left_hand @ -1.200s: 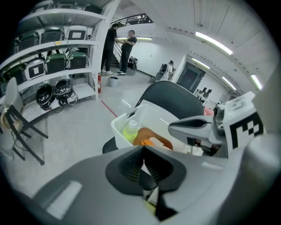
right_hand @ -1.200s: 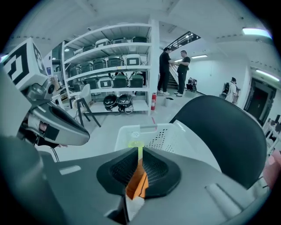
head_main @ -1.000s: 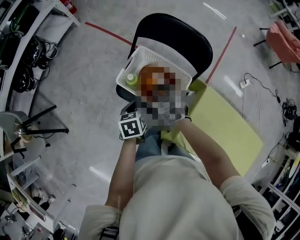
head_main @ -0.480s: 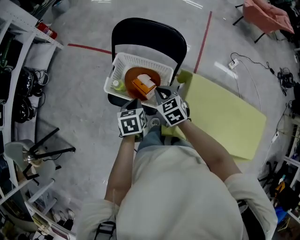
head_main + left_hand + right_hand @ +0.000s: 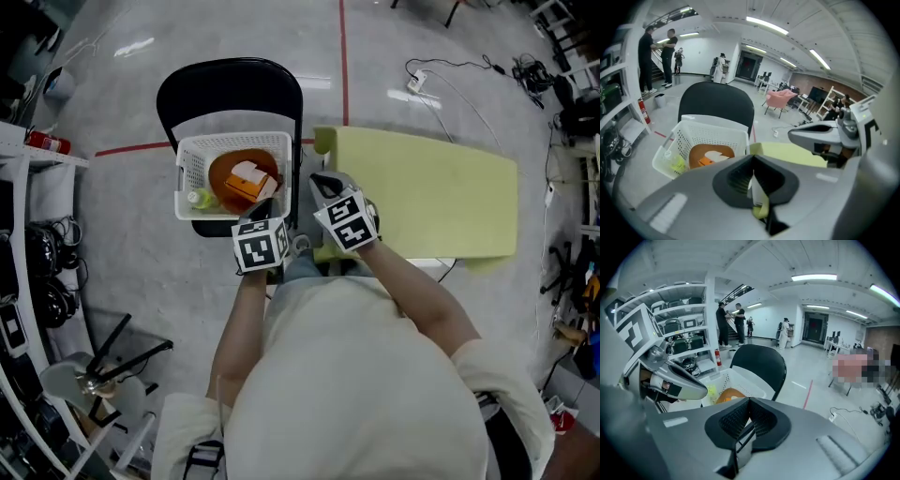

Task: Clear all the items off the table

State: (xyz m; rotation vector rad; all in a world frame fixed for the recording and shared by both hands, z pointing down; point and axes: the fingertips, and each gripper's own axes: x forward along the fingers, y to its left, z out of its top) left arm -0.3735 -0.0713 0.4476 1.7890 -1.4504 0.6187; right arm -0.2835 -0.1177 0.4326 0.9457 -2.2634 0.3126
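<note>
Left claw (image 5: 266, 204): closed, empty, at the basket's (image 5: 187, 161) near edge.
Right claw (image 5: 324, 181): closed, empty, over the desk's (image 5: 431, 197) corner.
Basket: on the chair (image 5: 230, 94) beside the desk, holding orange bowl (image 5: 222, 174).

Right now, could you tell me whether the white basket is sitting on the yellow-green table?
No, the white basket rests on the seat of the black chair, beside the table.
</note>
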